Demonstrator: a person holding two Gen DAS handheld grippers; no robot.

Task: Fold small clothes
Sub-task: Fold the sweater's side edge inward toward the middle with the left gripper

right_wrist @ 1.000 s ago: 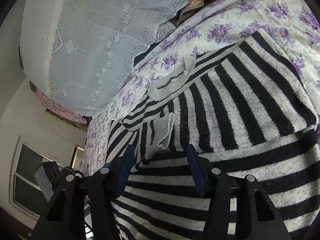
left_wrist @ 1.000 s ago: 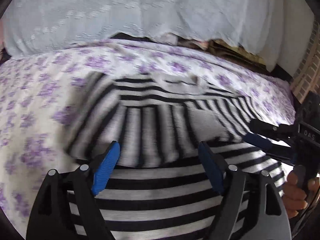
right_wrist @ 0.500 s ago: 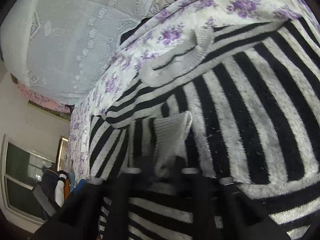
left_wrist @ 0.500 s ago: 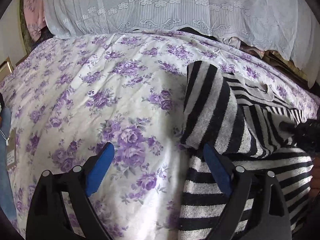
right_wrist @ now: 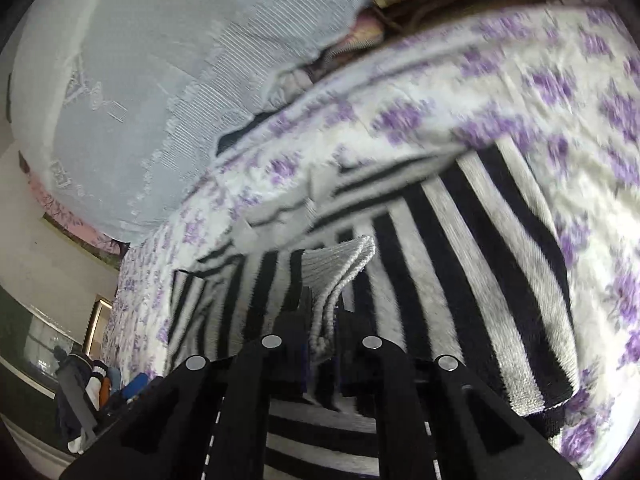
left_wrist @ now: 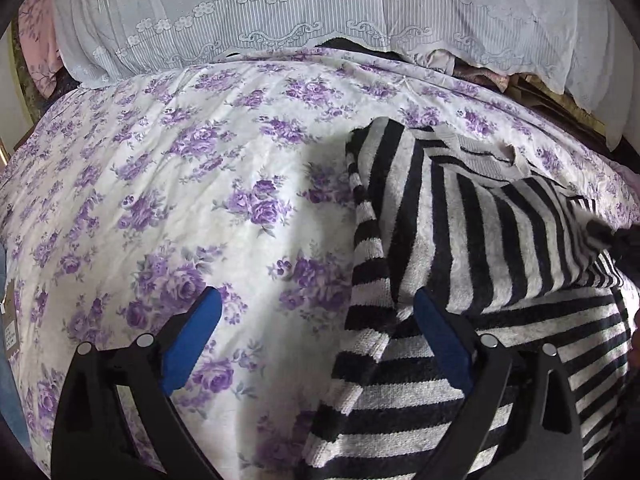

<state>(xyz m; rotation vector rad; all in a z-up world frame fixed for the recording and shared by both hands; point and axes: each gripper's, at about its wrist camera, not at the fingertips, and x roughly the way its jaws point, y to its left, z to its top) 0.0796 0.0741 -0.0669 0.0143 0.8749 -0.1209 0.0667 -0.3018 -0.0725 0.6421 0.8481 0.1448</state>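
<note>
Fingers of the right gripper (right_wrist: 324, 332) are pinched close on a pale ribbed cuff (right_wrist: 340, 268), the end of a sleeve of the striped sweater (right_wrist: 460, 264). Fingers of the left gripper (left_wrist: 318, 340) are spread wide and hold nothing; one blue pad (left_wrist: 192, 336) hangs over the sheet just beside the sweater's edge, the other over its stripes. The sweater (left_wrist: 460, 248) lies partly folded on the bed, with a sleeve part laid across its middle and its grey collar (left_wrist: 480, 156) at the far end. It looks soft, thick and floppy, not heavy, and I think it will sag and bunch when lifted. It does not look slippery or easy to break. Good spots to grab seem to be the cuffs, the hem and the folded edges. Under the sweater is a white bedsheet with purple flowers (left_wrist: 180, 200), soft and a bit wrinkled. Past the sweater's collar hangs a white lace curtain (left_wrist: 320, 12). Some dark clutter (right_wrist: 84, 384) sits on the floor, well away from the sweater.
</note>
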